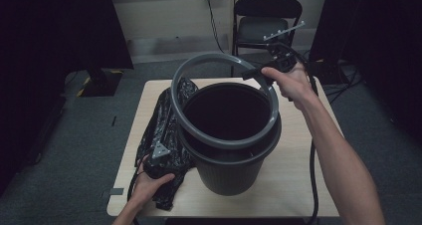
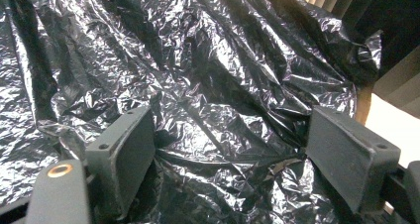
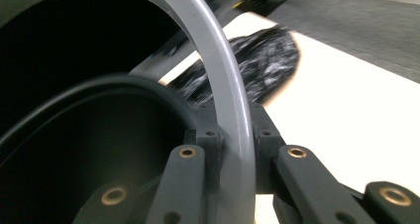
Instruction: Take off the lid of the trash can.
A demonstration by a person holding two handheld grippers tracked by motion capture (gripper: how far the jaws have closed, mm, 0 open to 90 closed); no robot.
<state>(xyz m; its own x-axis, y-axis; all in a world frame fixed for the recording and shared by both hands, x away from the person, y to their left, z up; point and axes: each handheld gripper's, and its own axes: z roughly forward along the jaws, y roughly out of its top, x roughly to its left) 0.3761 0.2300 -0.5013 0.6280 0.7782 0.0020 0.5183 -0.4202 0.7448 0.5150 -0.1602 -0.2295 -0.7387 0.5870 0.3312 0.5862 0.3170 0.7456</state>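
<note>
My right claw (image 1: 258, 74) pinches the grey ring (image 1: 199, 130) and holds it tilted above the black bin (image 1: 231, 172) on the bench (image 1: 293, 180). My left claw (image 2: 233, 149) is open over the black bag (image 1: 164, 120), left of the bin. I think the bag must go in next, then the ring.

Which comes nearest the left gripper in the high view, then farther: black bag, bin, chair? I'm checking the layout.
1. Black bag, directly under the left gripper, table's left.
2. Bin, just to its right, mid-table.
3. Chair, beyond the table's far edge.
</note>
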